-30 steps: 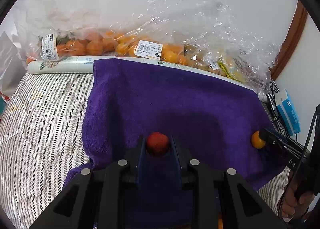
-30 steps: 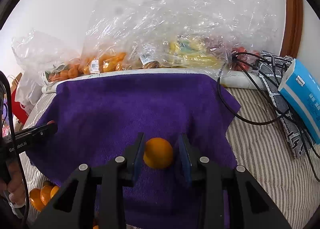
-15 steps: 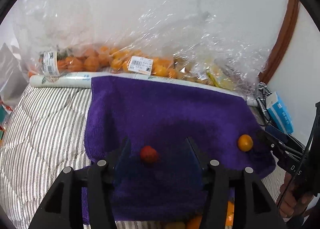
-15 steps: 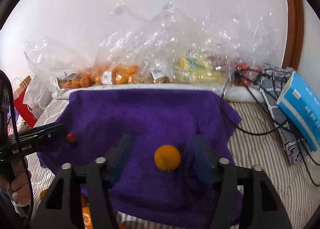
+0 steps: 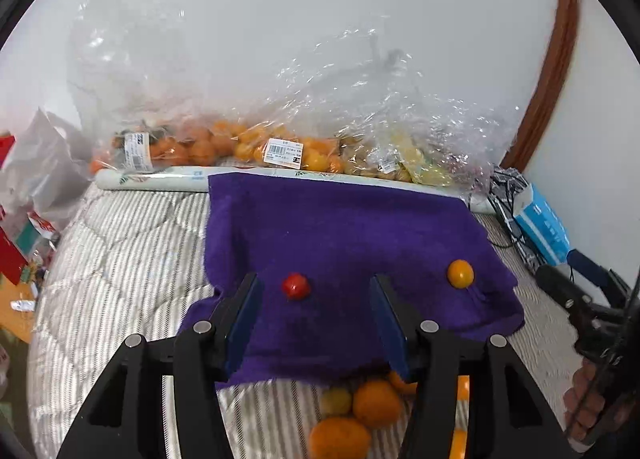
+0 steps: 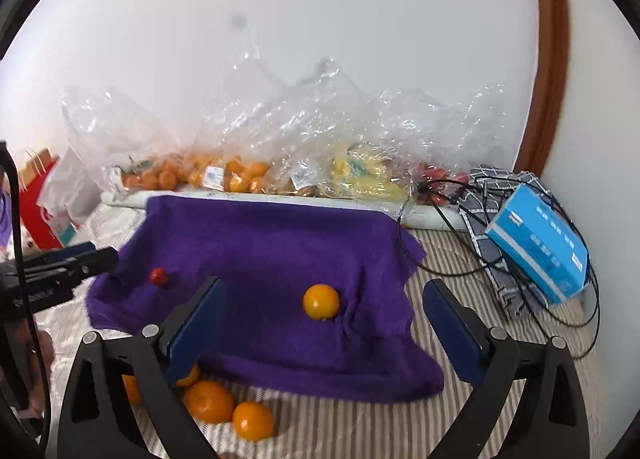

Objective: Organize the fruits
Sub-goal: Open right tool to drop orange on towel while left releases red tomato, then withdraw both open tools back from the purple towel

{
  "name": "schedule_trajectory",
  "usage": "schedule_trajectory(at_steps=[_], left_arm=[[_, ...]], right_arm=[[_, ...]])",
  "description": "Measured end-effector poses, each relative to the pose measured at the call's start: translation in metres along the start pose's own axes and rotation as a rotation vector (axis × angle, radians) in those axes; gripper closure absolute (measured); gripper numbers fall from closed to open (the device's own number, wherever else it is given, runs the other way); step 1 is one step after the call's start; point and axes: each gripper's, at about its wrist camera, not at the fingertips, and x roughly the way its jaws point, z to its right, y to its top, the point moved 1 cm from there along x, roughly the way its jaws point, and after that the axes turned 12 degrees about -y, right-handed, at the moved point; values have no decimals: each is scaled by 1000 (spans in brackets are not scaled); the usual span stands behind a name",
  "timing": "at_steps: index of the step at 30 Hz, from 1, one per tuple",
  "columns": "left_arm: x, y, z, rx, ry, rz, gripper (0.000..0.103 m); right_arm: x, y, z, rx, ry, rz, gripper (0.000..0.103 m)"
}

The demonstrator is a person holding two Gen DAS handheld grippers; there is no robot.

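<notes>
Tools [image 5: 316, 311] apart; cable [image 6: 404, 235] across towel [image 6: 276, 243]

Soft even light, fisheye-warped edges.

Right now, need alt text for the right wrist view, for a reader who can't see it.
The open right gripper frames an orange fruit lying free on a purple towel spread over a striped bed cover. A small red fruit lies further left on the towel, near the left gripper. Loose oranges lie before the towel, bagged fruit behind.
</notes>
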Motion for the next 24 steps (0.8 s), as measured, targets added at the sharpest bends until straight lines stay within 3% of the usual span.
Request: schedule_trajectory(at_steps=[8, 12, 24], left_arm=[[-35, -19, 9, -5, -10, 30, 50], [-44, -31, 14, -18, -25, 0, 50], [-59, -58, 15, -22, -32, 7, 50]], right_arm=[[-42, -24, 6, 16, 11, 20, 5], [-58, -38, 8, 27, 40, 20, 5], [-73, -61, 8, 98, 75, 7, 5]])
